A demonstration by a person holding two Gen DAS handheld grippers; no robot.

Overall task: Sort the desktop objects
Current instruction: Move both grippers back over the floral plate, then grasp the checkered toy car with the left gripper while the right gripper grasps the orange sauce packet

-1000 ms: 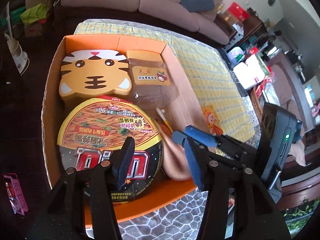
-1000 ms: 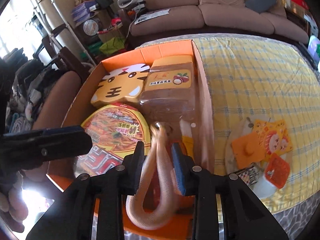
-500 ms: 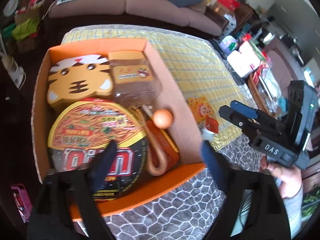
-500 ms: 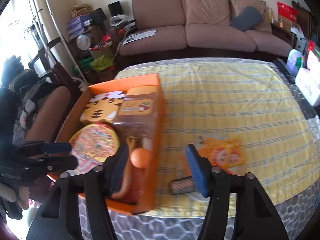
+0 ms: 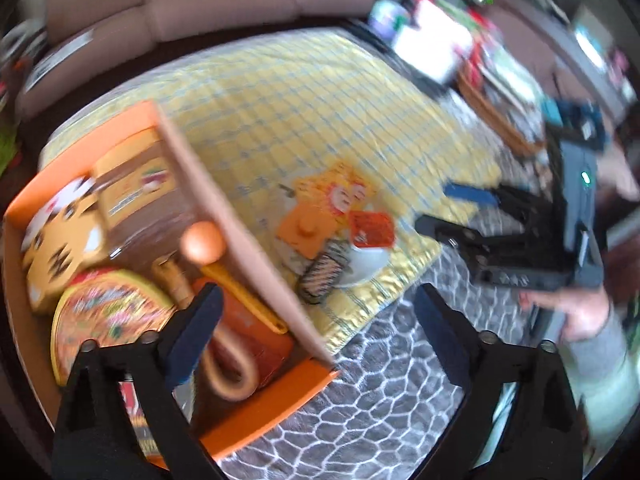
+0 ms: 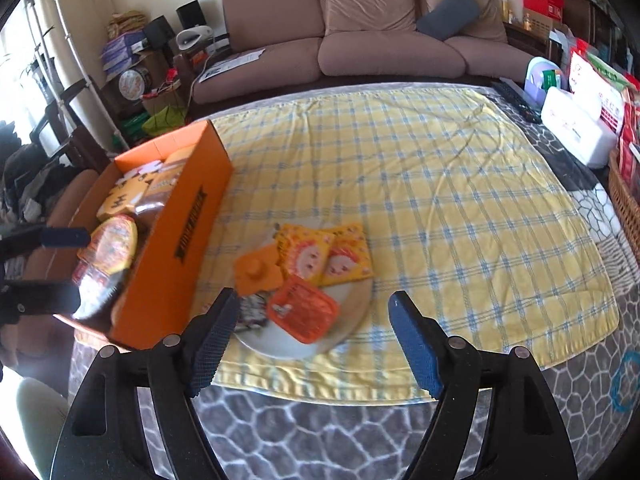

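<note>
Two yellow packets (image 6: 324, 254); one orange box (image 6: 168, 236); one plate (image 6: 352, 312)

We are in a home living room: a long brown fabric sofa (image 6: 380, 36) with a grey cushion (image 6: 448, 14) lines the far wall, household boxes and bags (image 6: 132, 64) clutter the corner, and a yellow checked cloth (image 6: 420, 184) covers the table (image 6: 360, 432).

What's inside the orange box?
The orange box holds a tiger tin, noodle bowl, brown packet, ball and wooden tool. Anything underneath stays hidden.
</note>
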